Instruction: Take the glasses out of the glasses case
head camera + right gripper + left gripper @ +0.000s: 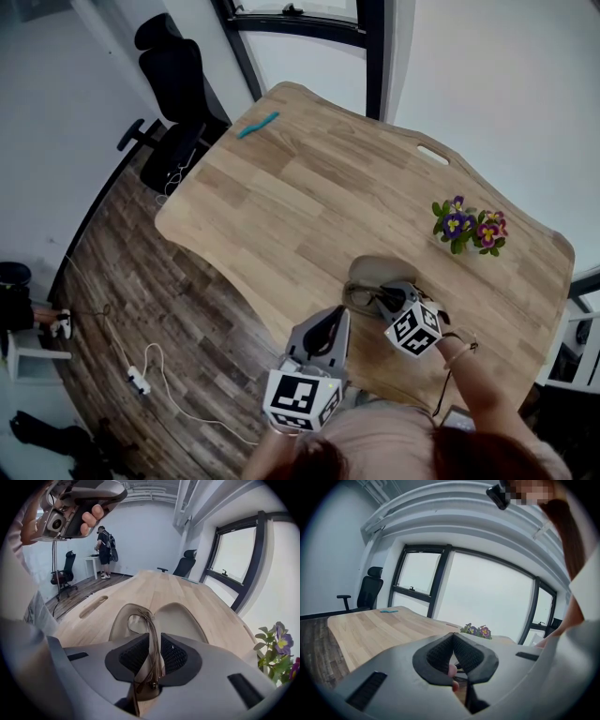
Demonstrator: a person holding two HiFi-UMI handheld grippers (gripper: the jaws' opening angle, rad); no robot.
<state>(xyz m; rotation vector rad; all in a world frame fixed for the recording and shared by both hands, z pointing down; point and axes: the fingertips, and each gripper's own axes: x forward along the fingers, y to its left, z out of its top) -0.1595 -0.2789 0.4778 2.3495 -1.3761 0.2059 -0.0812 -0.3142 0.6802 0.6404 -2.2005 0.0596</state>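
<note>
One pair of glasses (149,626) is clamped in the right gripper (155,651). Its jaws press on the frame from both sides, seen edge-on in the right gripper view. The frame is thin, see-through and smoky brown. One rounded lens rim shows past the jaw tips, and a folded arm runs back between the pads.

The glasses case (181,619) lies on the near right part of the counter (281,206), just beyond the right gripper. It is a soft grey-beige clamshell, spread open flat with both halves facing up. The front end of the glasses hangs over the left half; whether it touches the lining cannot be told. The right half holds nothing. From the head view the case shows as a pale rounded shape (375,269) with the dark frame (360,296) at its near edge.

The left gripper (330,319) is held up above the near edge of the counter, left of the right gripper. Its jaws are closed tip to tip with nothing between them.

A small bunch of purple and yellow flowers (469,225) stands farther right of the case, well apart from it. A slim teal object (258,125) lies at the far left end of the light wooden counter. A black office chair (173,84) stands on the floor beyond that end.
</note>
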